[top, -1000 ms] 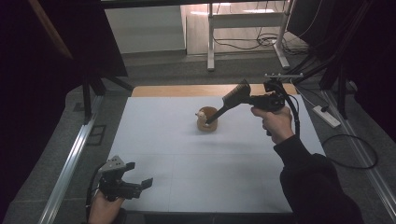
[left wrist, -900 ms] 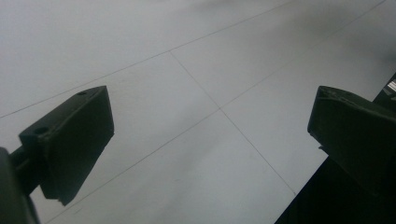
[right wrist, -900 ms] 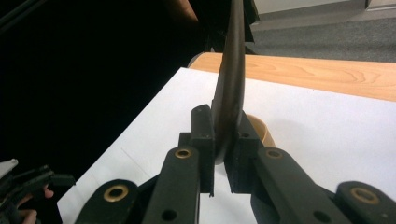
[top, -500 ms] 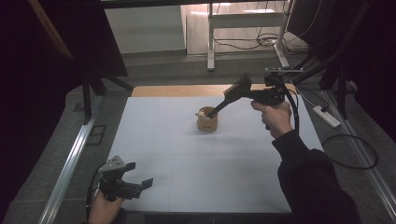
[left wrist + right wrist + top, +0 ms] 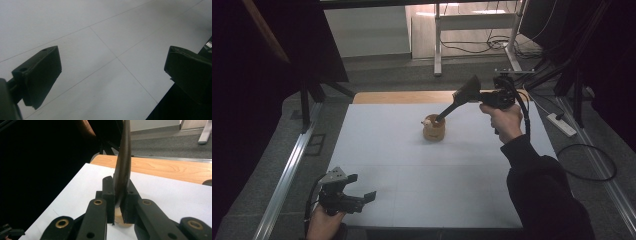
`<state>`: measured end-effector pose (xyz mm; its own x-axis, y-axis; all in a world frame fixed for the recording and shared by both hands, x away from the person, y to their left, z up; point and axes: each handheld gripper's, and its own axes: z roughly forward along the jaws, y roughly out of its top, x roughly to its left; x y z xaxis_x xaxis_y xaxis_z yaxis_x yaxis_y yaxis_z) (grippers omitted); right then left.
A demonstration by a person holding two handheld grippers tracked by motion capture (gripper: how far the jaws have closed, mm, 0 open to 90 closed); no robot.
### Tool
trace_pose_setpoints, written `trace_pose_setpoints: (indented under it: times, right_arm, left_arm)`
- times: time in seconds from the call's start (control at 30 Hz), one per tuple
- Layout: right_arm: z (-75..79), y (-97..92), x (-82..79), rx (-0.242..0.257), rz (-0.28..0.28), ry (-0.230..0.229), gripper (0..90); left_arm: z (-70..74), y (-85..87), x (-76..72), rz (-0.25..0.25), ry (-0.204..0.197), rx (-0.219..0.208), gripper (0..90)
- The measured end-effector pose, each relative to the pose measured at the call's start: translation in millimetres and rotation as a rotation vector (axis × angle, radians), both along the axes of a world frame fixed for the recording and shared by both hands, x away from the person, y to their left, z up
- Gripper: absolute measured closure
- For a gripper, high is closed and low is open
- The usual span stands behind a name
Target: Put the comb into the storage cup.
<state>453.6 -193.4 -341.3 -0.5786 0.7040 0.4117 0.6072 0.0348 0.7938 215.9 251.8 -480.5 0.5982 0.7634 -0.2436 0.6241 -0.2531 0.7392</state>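
Note:
A small wooden cup (image 5: pixel 434 129) stands upright near the middle of the white table top (image 5: pixel 412 165). A dark flat utensil (image 5: pixel 447 112) slants down into the cup. My right gripper (image 5: pixel 460 100) is shut on the utensil (image 5: pixel 123 157), which shows edge-on between the jaws in the right gripper view. There the cup (image 5: pixel 119 220) peeks out just below the right gripper (image 5: pixel 117 212). My left gripper (image 5: pixel 362 186) rests open near the front left corner, far from the cup. In its own view the left gripper (image 5: pixel 112 67) holds nothing over bare table.
A strip of bare wood (image 5: pixel 402 97) runs along the table's far edge. A metal rail (image 5: pixel 287 175) lies on the floor to the left. Cables and a power strip (image 5: pixel 562 125) lie on the floor at the right, and table legs (image 5: pixel 438 45) stand beyond.
The cup has gone from tilted to upright. The utensil's upper end has risen a little with the right gripper. The left gripper has stayed put.

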Motion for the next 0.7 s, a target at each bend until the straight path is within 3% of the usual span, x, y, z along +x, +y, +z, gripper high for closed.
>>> trace_pose_setpoints:
  times: [0.7]
  right_arm:
    - [-10.8,14.9,13.5,-0.052,-0.018,-0.002,83.6]
  left_arm:
    - [-0.1,0.9,0.1,0.004,0.002,-0.004,1.9]
